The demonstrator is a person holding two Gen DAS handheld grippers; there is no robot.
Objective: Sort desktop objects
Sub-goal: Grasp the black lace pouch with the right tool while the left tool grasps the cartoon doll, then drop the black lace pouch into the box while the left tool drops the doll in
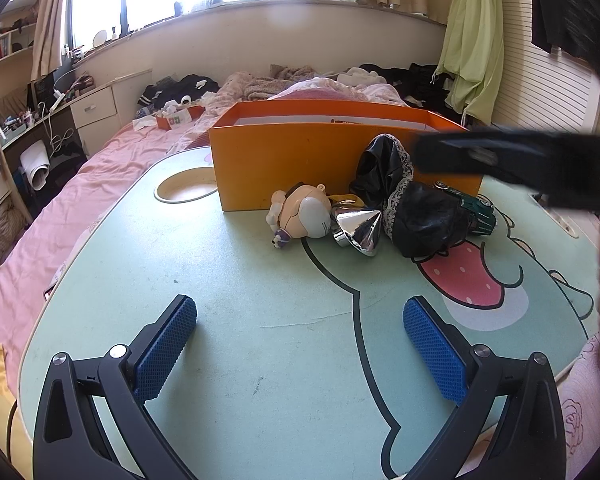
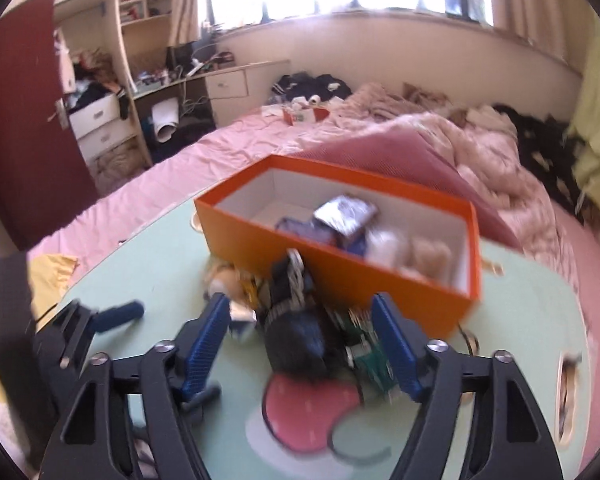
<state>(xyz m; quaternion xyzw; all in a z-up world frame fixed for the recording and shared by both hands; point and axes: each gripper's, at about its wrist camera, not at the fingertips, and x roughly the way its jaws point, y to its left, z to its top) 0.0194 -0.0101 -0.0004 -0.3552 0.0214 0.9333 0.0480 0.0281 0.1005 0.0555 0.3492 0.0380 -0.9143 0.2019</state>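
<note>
Half-sorted: on the pale green cartoon-print table [image 1: 240, 280], the orange cardboard box [image 2: 340, 276] already holds several items — a foil-wrapped packet and soft, blurred shapes. Four things still lie against its front wall: a glossy black lace-trimmed pouch [image 1: 404, 204], a smooth plastic doll figure [image 1: 300, 214], a mirror-chrome cone [image 1: 358, 230] and a green toy car [image 1: 476, 212]. Right tongs [image 2: 300, 344] gape wide around the pouch and car; left tongs [image 1: 300, 344] wait wide, empty.
</note>
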